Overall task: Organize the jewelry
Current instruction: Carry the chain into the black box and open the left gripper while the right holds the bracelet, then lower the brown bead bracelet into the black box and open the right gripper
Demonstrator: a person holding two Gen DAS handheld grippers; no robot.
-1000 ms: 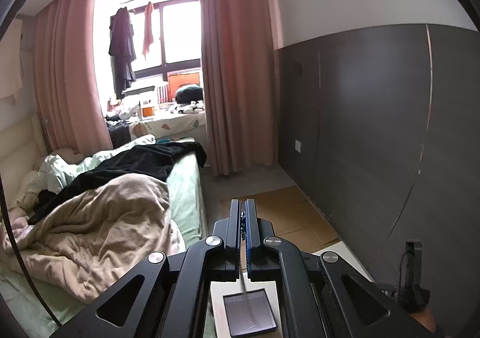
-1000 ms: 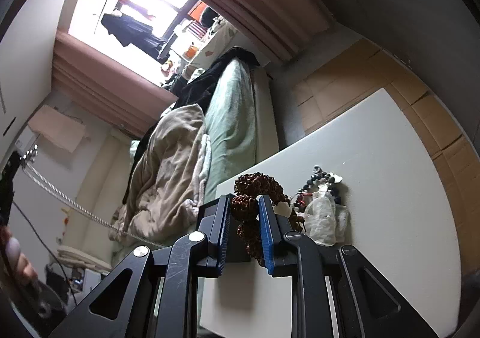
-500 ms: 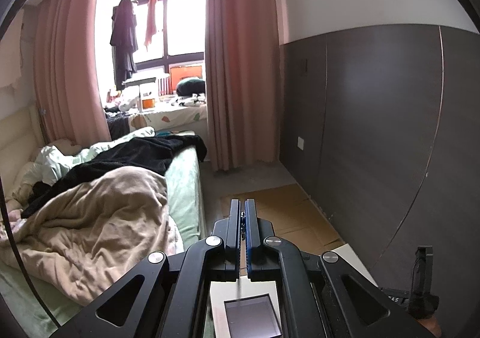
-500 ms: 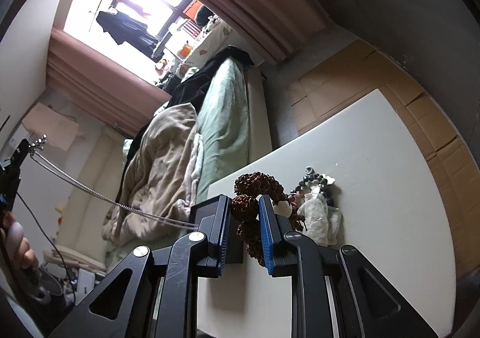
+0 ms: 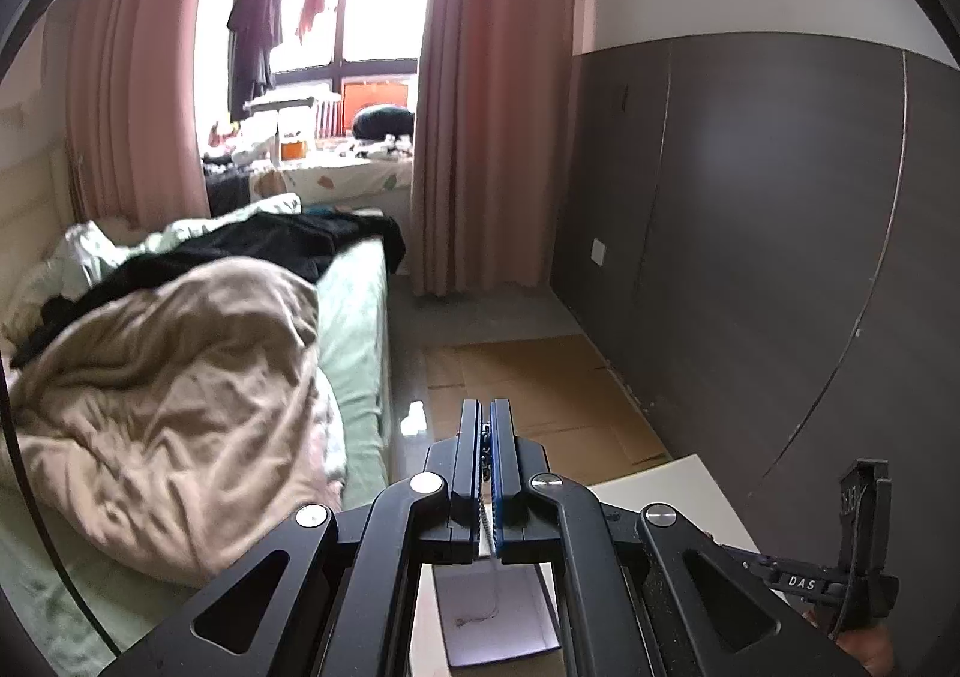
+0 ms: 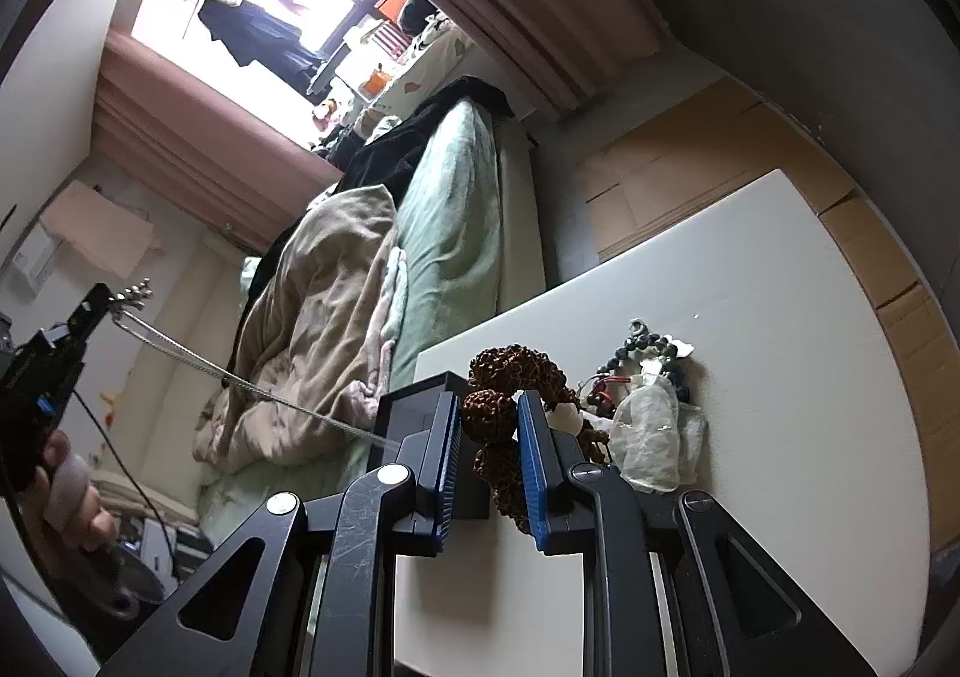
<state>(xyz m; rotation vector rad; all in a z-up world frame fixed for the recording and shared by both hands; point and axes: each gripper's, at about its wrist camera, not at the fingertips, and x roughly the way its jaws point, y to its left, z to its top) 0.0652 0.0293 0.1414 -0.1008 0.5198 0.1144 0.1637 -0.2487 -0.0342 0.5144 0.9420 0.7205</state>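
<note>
My left gripper (image 5: 486,419) is shut on a thin silver chain (image 5: 487,497) that hangs down over an open dark box (image 5: 498,617) with a pale lining. In the right wrist view the left gripper (image 6: 117,296) is held high at the left, and the silver chain (image 6: 240,377) stretches down to the box (image 6: 414,407). My right gripper (image 6: 489,407) is shut on a brown knobbly bead bracelet (image 6: 510,383) at the white table (image 6: 750,317). A dark bead bracelet (image 6: 648,347) and a clear plastic bag (image 6: 651,437) lie just right of it.
A bed with a beige duvet (image 5: 168,395) lies left of the table. Cardboard sheets (image 5: 528,383) cover the floor ahead. A dark wall panel (image 5: 780,257) runs along the right. Pink curtains (image 5: 480,107) and a window are at the far end.
My left gripper has risen with the chain, which now runs longer and tauter from the box. The box lining shows pale now. The right gripper keeps its hold on the brown bracelet.
</note>
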